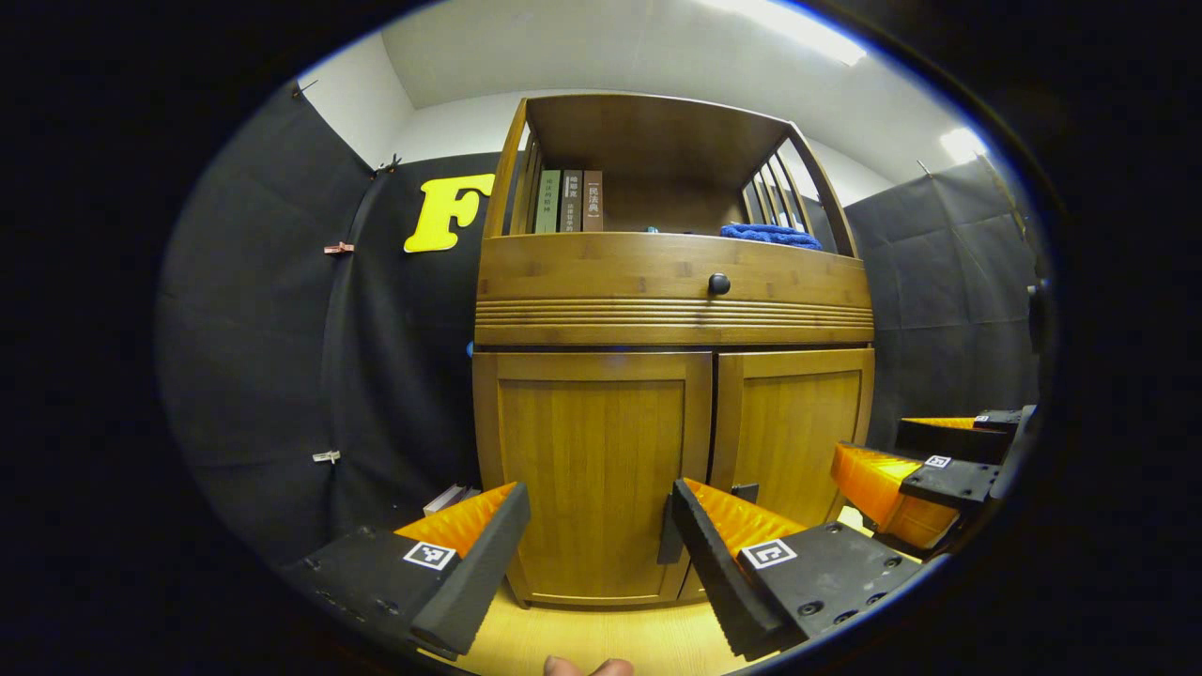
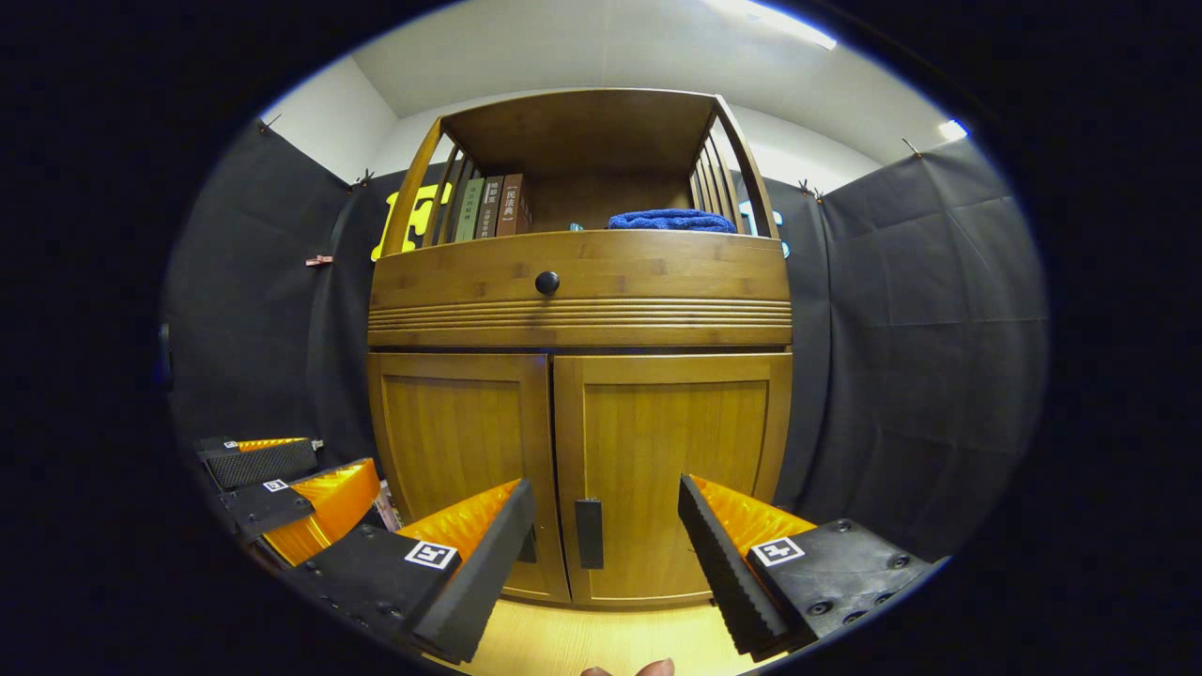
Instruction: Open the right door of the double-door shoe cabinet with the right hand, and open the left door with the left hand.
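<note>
Your left gripper (image 1: pixel 592 540) fills the bottom of the left gripper view, jaws spread wide and holding nothing; the left door (image 1: pixel 593 469) stands shut just ahead between them, its dark handle (image 1: pixel 670 537) by the right-hand jaw near the centre seam. Beyond that jaw, the right gripper (image 1: pixel 925 469) hovers before the right door (image 1: pixel 793 432). In the right gripper view, your jaws are likewise wide and empty, with the right door's handle (image 2: pixel 589 533) in the gap between them. Expect stiff, light wooden panels on hinges; pinch each slim handle squarely and pull outward in an arc, since it looks smooth and could slip.
</note>
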`<state>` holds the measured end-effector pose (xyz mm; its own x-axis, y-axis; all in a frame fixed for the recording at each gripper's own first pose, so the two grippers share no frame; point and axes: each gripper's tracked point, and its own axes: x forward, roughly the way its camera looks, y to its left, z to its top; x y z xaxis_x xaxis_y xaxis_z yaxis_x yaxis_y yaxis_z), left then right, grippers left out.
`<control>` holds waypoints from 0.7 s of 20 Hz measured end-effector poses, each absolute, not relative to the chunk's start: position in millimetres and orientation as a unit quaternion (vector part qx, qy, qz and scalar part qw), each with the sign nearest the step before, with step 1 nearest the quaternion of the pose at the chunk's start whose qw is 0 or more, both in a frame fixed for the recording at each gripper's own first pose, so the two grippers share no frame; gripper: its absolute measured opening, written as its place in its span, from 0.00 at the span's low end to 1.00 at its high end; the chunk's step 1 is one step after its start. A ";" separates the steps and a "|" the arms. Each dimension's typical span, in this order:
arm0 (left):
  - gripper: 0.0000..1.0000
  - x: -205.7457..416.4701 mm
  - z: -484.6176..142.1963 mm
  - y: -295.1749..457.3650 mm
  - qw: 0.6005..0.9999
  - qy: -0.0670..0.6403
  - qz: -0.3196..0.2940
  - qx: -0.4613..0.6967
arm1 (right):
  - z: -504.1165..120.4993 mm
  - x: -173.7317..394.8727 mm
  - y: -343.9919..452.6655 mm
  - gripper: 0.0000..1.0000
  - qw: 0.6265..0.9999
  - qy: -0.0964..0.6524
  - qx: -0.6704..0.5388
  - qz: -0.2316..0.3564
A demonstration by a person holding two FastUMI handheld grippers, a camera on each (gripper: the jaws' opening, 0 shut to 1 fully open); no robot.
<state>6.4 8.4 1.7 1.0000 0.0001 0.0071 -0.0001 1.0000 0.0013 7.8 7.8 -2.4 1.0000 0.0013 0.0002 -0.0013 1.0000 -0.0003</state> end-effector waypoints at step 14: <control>0.95 10.6 -7.9 17.2 1.000 0.005 -0.002 0.004 | -86.1 100.0 18.1 0.95 0.998 0.046 0.028 0.020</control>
